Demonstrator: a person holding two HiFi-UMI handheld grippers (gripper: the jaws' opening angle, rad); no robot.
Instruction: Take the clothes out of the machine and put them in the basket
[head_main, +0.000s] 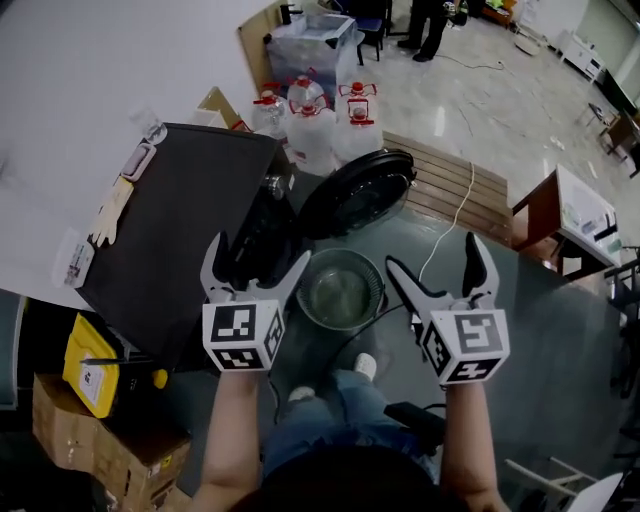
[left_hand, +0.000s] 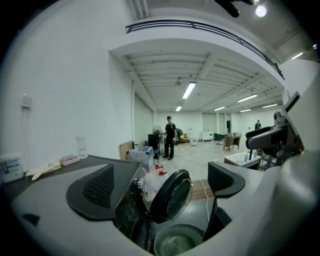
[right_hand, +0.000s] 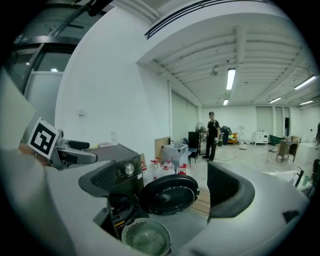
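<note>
A dark front-loading washing machine (head_main: 175, 230) stands at the left, its round door (head_main: 357, 192) swung wide open. In the right gripper view the drum opening (right_hand: 121, 207) is dark and I cannot make out clothes inside. A round pale-green basket (head_main: 341, 289) sits on the floor below the door; it looks empty. My left gripper (head_main: 256, 265) is held open in front of the machine's face, above the basket's left side. To the basket's right, my right gripper (head_main: 438, 265) is open too. Neither holds anything.
Several clear water jugs with red caps (head_main: 315, 122) stand behind the door, beside a wooden pallet (head_main: 450, 185) with a white cable. Gloves and small items lie on the machine's top (head_main: 112, 208). Cardboard boxes (head_main: 95, 430) sit at the lower left. A person (right_hand: 212, 129) stands far off.
</note>
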